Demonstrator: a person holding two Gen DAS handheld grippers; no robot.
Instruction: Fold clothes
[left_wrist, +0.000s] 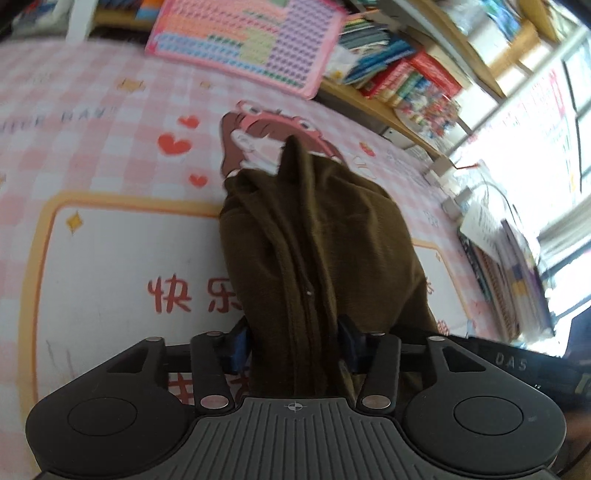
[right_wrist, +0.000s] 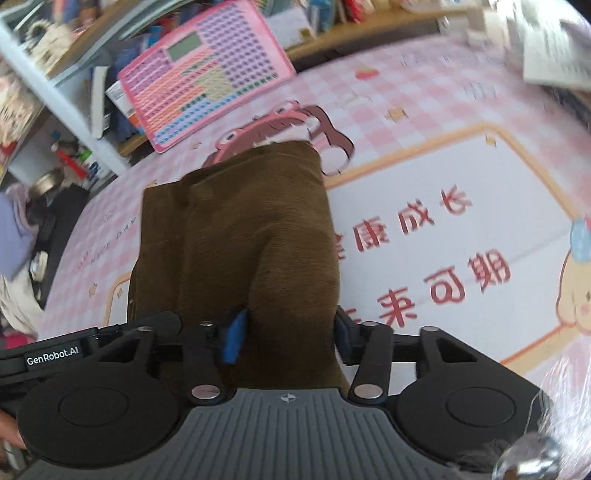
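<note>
A dark olive-brown garment (left_wrist: 317, 236) hangs bunched over the pink checked mat (left_wrist: 92, 147). My left gripper (left_wrist: 293, 343) is shut on one part of it; the cloth fills the gap between the blue pads (left_wrist: 236, 347). My right gripper (right_wrist: 290, 332) is shut on another part of the same garment (right_wrist: 243, 229), which drapes forward in broad folds to the mat (right_wrist: 443, 221). The left gripper's black body (right_wrist: 51, 354) shows at the left of the right wrist view.
A pink grid board (left_wrist: 251, 40) leans at the mat's far edge, also in the right wrist view (right_wrist: 207, 70). Shelves of books (left_wrist: 406, 70) stand behind. Stacked notebooks (left_wrist: 502, 258) lie at the mat's right side. Clutter (right_wrist: 40, 177) lies off the mat's left side.
</note>
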